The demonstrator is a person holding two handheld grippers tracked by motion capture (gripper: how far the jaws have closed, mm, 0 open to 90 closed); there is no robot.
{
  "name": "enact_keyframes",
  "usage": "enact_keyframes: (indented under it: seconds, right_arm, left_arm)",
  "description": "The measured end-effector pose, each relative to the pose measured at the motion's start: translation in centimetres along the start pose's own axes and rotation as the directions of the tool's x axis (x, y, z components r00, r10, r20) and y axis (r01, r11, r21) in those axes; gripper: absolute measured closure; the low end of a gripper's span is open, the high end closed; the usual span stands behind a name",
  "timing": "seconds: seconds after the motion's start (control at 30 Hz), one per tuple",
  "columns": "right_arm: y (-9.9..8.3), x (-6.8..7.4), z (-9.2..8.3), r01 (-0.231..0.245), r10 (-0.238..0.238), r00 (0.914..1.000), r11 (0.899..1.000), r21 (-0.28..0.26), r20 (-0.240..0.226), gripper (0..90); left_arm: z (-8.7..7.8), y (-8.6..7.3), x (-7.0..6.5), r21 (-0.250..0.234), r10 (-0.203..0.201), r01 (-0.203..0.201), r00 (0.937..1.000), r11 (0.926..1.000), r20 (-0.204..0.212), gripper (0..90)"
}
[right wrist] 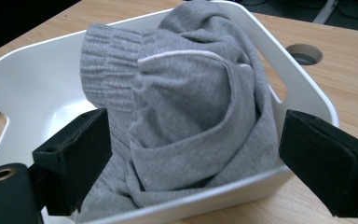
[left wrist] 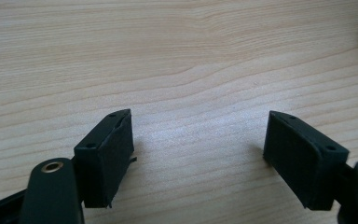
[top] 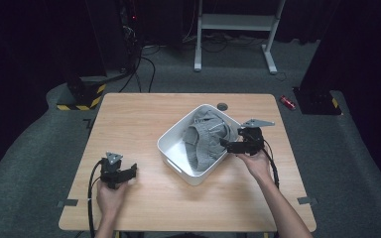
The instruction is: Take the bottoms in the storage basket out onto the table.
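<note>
Where the light wood table (top: 129, 119) sits in the middle of the high view, a grey carpet floor (top: 39, 148) goes all round it, and the back of the room is dark; a white table frame (top: 235, 22) stands at the top, a yellow-and-black striped base (top: 82, 101) sits at the upper left, and a small red thing (top: 287, 102) lies on the floor at the upper right; a round hole (top: 222, 106) shows in the table near its far edge. A white plastic bin (top: 171, 148) sits right of the middle, turned at a slant, with a grey sweatshirt (top: 206, 139) bunched up inside it. The right gripper (top: 226, 144) is just at the bin's right rim; its jaws stand wide apart and hold nothing. The left gripper (top: 132, 170) rests at the lower left of the table, well apart from the bin; its jaws are wide too, over bare wood.
</note>
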State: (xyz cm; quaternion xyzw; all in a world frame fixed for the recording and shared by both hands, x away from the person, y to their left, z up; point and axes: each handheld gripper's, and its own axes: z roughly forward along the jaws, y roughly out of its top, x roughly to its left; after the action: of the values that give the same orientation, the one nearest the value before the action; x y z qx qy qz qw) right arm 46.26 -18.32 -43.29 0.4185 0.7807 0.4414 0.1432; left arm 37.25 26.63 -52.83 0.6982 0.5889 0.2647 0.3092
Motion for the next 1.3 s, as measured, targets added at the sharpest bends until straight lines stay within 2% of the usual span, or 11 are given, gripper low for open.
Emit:
enact_keyframes:
  seconds: [0.17,0.27,0.43,0.6,0.73,0.93,1.2,1.3]
  right_arm:
    - [0.9,0.2,0.5,0.013,-0.013,0.9999,1.000,-0.010,0.001,8.7]
    - [1.8,0.2,1.1,0.009,-0.009,0.9999,1.000,0.003,-0.007,8.7]
    - [3.1,-0.3,2.3,0.009,-0.009,0.9999,1.000,0.005,-0.011,8.8]
    - [3.9,-1.1,3.6,-0.020,0.020,0.9997,1.000,0.020,-0.016,8.8]
    - [4.0,-1.8,4.7,-0.044,0.045,0.9988,0.997,0.064,-0.017,8.8]
    - [4.3,-2.1,5.7,-0.074,0.078,0.9960,0.993,0.096,-0.043,8.8]
    - [4.3,-1.3,6.6,-0.057,0.064,0.9961,0.992,0.117,-0.061,8.9]
    - [4.5,-0.4,7.0,-0.032,0.042,0.9962,0.991,0.128,-0.076,8.9]
  left_arm:
    - [0.0,0.0,0.0,0.002,0.003,-0.003,1.0000,1.0000,0.000,24.1]
    - [0.0,0.0,0.0,0.002,0.003,-0.003,1.0000,1.0000,0.000,24.1]
    - [0.0,0.0,0.0,0.002,0.004,-0.004,1.0000,1.0000,0.000,24.1]
    - [0.0,0.0,0.0,0.000,0.001,-0.001,1.0000,1.0000,0.000,24.1]
    - [0.0,0.0,0.0,0.000,0.002,-0.002,1.0000,1.0000,0.000,24.1]
    - [0.0,0.0,0.0,0.000,0.001,-0.001,1.0000,1.0000,0.000,24.1]
    - [0.0,0.0,0.0,0.000,0.002,-0.002,1.0000,1.0000,0.000,24.1]
    - [0.0,0.0,0.0,-0.001,0.000,0.000,1.0000,1.0000,-0.001,24.1]
